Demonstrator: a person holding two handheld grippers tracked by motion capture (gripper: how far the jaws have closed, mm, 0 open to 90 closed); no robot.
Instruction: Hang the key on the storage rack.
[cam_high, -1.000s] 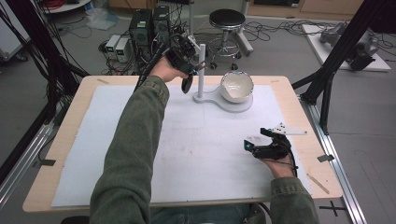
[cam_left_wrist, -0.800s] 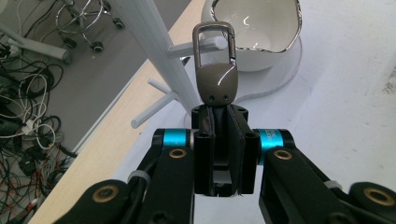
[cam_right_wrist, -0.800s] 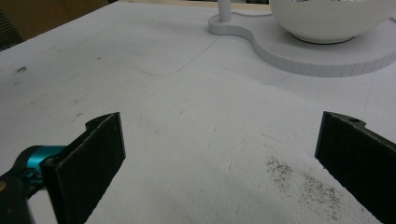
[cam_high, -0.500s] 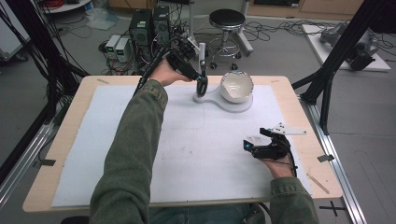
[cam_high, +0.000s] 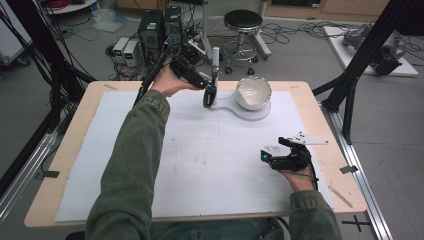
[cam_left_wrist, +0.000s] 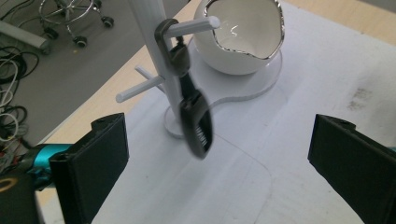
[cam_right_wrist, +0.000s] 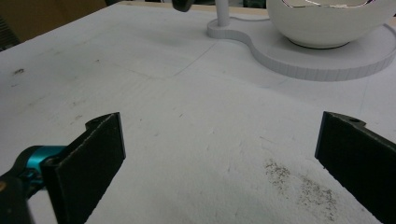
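Observation:
A black key fob on a loop (cam_left_wrist: 194, 112) hangs from the upper peg (cam_left_wrist: 196, 25) of a white post (cam_high: 215, 56); the same fob (cam_high: 209, 95) dangles just above the mat. My left gripper (cam_high: 204, 80) hovers beside the post at the table's far side, and in the left gripper view the left gripper (cam_left_wrist: 219, 154) is open, jaws wide apart on either side of the fob without touching it. A white bowl (cam_high: 253, 91) sits on the stand's round base (cam_high: 260, 114). My right gripper (cam_high: 274, 149) rests open near the front right, nothing between its jaws (cam_right_wrist: 219, 158).
A white mat (cam_high: 190, 160) covers most of the wooden table (cam_high: 75, 150). A lower peg (cam_left_wrist: 137, 88) sticks out of the post. Beyond the far edge stand a stool (cam_high: 242, 22), computer boxes (cam_high: 150, 30) and cables; black frame legs (cam_high: 350, 85) rise at right.
My left gripper carried the dangling fob rightward to the post; the fob now hangs on the peg and the jaws stand open. The right gripper has stayed put.

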